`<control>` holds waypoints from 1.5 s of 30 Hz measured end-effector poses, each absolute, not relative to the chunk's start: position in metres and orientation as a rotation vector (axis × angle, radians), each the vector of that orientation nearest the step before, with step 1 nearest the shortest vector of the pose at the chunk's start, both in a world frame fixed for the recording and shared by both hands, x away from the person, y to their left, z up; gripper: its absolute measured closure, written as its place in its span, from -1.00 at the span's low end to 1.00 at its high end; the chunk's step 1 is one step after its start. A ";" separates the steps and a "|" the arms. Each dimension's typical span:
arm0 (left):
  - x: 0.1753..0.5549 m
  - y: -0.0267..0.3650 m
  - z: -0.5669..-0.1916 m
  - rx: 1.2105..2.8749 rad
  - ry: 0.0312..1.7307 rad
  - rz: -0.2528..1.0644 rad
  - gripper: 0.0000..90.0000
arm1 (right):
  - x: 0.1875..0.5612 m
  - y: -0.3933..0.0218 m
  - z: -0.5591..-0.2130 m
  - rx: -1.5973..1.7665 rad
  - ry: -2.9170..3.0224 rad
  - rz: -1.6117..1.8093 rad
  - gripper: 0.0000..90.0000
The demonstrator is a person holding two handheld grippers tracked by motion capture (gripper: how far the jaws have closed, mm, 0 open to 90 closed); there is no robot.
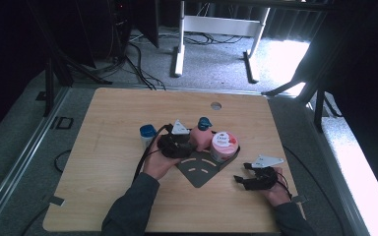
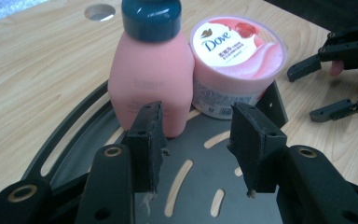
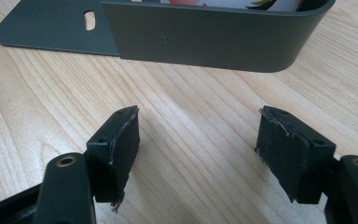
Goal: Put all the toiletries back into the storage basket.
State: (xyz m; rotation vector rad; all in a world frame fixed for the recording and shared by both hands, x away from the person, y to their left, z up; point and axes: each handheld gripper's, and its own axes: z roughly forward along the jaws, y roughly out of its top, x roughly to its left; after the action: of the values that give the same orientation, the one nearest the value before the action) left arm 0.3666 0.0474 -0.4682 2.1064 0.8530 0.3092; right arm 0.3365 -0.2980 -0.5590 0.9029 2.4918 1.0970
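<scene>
1. Pink bottle (image 2: 149, 79) with a dark teal cap is seen standing upright on the dark slotted tray (image 2: 74, 135), at the middle of the tabletop (image 1: 113, 196); small print on its front cannot be read.
2. "Dove" is read in blue on the lid of the pink tub (image 2: 235, 60), which stands just beside the bottle on the same tray, touching it or nearly so; the smaller characters under the brand and the label on the tub's side are too small to be made out.
3. A white bottle with a blue cap (image 1: 147, 135) is seen on the wood just left of the tray; no writing can be told on it.
4. The left claw (image 2: 198, 140) is held partly open over the tray floor, right in front of the pink bottle. One pad is seen close against the bottle's lower front; contact cannot be told, and nothing is gripped.
5. The right claw (image 3: 198, 149) is held open just above bare wood near the tray's curved wall (image 3: 205, 42), with nothing between its pads.
6. The pink bottle's cap is cut off at the top of the left gripper view, and the tub is largely hidden behind the tray wall in the right gripper view.
</scene>
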 end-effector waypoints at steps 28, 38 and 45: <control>0.349 0.073 -0.470 2.086 0.851 0.296 0.22 | 0.336 -0.298 -0.559 0.900 2.491 1.095 -0.34; 0.345 0.087 -0.470 2.076 0.870 0.288 0.22 | 0.336 -0.298 -0.559 0.899 2.491 1.094 -0.34; 0.341 0.095 -0.470 2.083 0.872 0.289 0.20 | 0.336 -0.298 -0.559 0.901 2.491 1.092 -0.34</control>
State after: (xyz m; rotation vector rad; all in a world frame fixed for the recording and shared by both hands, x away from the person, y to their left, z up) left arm 0.3415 0.0950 -0.4699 2.0831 0.8716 0.2889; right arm 0.3362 -0.2977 -0.5590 0.9007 2.4907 1.0920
